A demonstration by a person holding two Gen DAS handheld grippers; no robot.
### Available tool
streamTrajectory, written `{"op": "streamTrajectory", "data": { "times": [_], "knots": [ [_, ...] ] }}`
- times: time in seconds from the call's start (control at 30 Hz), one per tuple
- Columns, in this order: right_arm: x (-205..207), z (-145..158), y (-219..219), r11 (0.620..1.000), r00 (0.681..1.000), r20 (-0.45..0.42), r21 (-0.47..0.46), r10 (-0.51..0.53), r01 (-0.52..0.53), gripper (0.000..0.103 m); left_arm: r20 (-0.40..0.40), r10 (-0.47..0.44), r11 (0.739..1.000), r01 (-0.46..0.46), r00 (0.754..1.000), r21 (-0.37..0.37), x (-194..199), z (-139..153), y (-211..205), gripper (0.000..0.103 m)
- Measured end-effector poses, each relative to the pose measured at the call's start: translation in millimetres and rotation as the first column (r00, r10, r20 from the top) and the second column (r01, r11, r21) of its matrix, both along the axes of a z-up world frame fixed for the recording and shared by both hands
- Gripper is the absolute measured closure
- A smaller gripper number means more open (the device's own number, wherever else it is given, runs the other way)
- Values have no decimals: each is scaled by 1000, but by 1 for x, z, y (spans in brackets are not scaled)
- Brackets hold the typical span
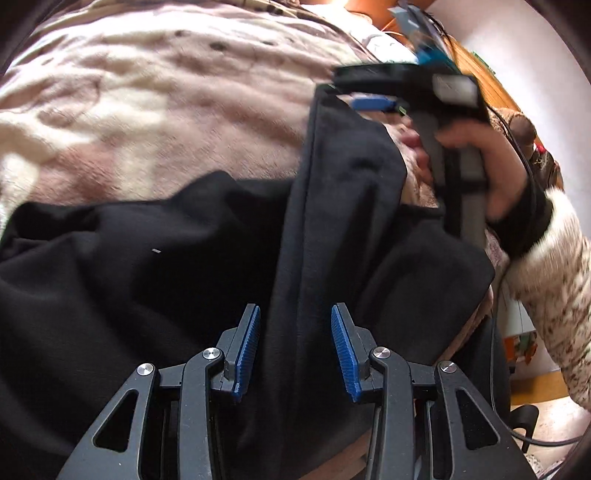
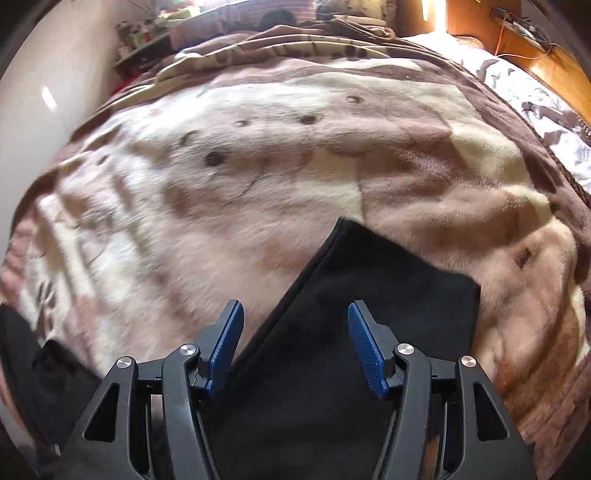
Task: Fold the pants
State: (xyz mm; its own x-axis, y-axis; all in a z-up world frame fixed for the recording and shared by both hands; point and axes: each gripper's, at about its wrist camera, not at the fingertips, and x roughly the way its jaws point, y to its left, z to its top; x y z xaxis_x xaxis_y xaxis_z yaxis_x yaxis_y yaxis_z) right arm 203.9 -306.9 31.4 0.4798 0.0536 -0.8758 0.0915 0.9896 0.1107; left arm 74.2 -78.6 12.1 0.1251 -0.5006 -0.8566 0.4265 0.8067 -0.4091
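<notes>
While both sets of jaws stand spread and grip nothing, the black pants (image 1: 184, 280) lie under them on the bed. Left gripper (image 1: 295, 350): blue ribbed pads (image 1: 246, 350) parted, a long seamed fold of the pants running up between them without touching either pad that I can see. Right gripper (image 2: 295, 347): pads (image 2: 365, 350) likewise parted, hovering over a flat rectangular end of the pants (image 2: 369, 317), its corner pointing away from the camera. Whether the pads touch the cloth, cannot tell. In the left view the pants spread wide to the left, one leg stretching up toward the right gripper (image 1: 373, 99), seen from outside, blurred, its blue tips at the leg's far edge. Right hand (image 1: 491, 162) wraps the grey handle; sleeve is cream with brown speckles (image 1: 557, 280). Under everything, a plush pink, cream and brown blanket (image 2: 258, 177) covers the bed. White sheet (image 2: 535, 103) and orange wooden board (image 2: 554, 62) at far right; cluttered shelf (image 2: 136, 33) far left by the wall.
</notes>
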Motion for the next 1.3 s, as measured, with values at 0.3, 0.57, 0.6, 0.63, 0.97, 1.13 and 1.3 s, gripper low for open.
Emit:
{"op": "streamTrajectory", "data": {
  "times": [0.3, 0.57, 0.6, 0.63, 0.97, 1.13, 1.3],
  "knots": [
    [52, -36, -8, 994, 979, -172, -36, -107, 102, 80, -43, 17, 1000, -16, 999, 19, 0, -16, -7, 51],
    [37, -24, -21, 996, 988, -121, -13, -94, 94, 98, -30, 22, 999, -21, 999, 48, 0, -13, -13, 52],
    [29, -14, -26, 995, 990, -94, 4, -103, 104, 98, -25, 19, 999, -18, 1000, 48, -2, -12, -15, 55],
    [24, -7, -30, 994, 991, -81, 18, -109, 111, 98, -14, 18, 999, -17, 1000, 52, -5, -10, -16, 62],
    [-76, 83, -93, 971, 970, 105, 114, -220, 208, 98, 92, -49, 997, 43, 995, 71, -39, 23, -36, 80],
    [-143, 112, -127, 943, 938, 161, 184, -306, 276, 98, 115, -69, 997, 66, 991, 31, -55, 47, -44, 80],
    [-209, 117, -154, 901, 905, 165, 269, -391, 340, 98, 146, -90, 996, 87, 985, 21, -72, 61, -41, 80]
  ]
}}
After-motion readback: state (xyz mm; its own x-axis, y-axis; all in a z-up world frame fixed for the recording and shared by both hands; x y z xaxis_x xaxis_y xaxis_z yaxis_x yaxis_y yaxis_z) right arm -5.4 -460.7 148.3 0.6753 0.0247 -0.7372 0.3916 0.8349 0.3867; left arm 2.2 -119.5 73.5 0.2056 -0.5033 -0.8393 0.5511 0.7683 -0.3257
